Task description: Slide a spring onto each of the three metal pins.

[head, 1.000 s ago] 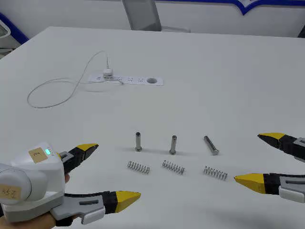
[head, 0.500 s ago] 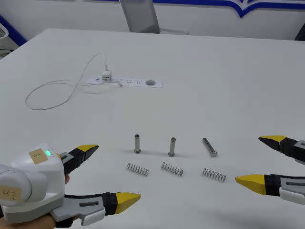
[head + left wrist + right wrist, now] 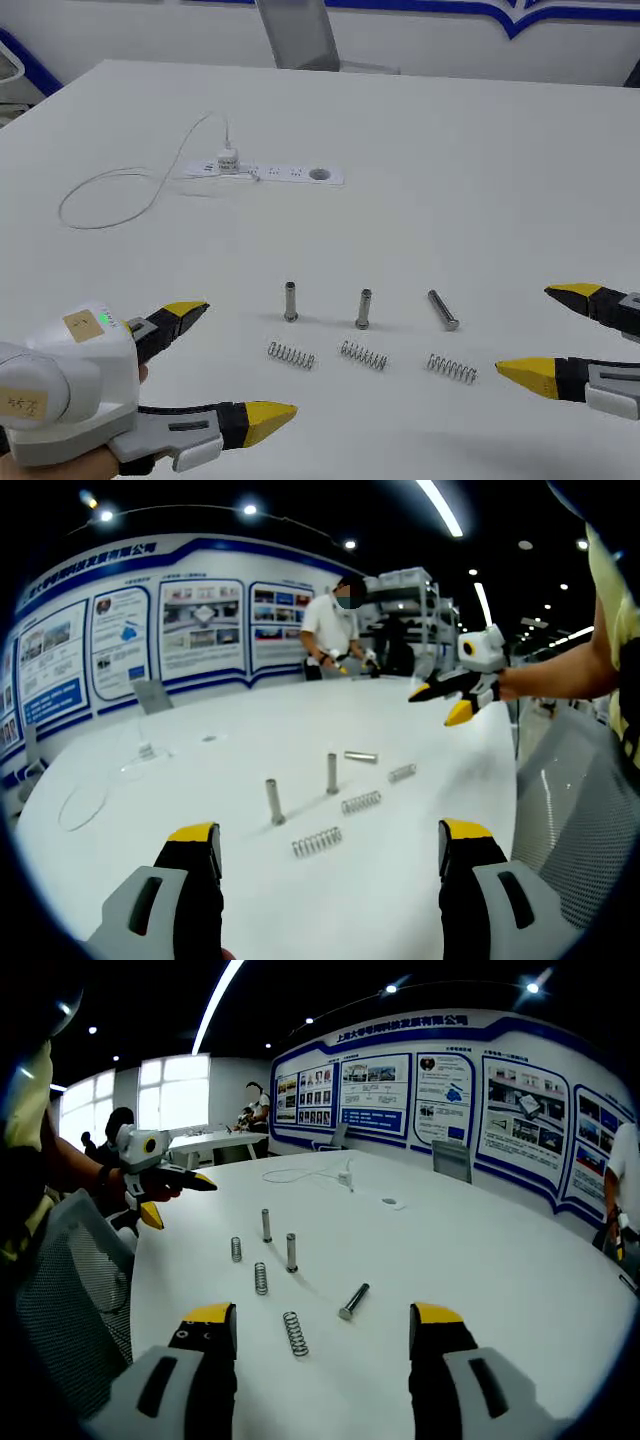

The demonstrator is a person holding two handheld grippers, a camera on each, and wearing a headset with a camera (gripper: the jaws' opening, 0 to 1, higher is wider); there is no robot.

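Jaws wide and empty on left gripper (image 3: pixel 250 357) and right gripper (image 3: pixel 523 329). Pinch the right-hand spring (image 3: pixel 452 368) lightly mid-coil; the lying pin (image 3: pixel 443 308) probably needs steadying.

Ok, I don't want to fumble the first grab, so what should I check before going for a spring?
1. Left gripper open and empty: ok.
2. Right gripper open and empty: ok.
3. Left spring, middle spring and right spring lie loose on the table, apart from each other: ok.
4. Left pin and middle pin stand upright: ok.
5. Right pin upright: not ok, it lies on its side.
6. Power strip well away from the work: ok.
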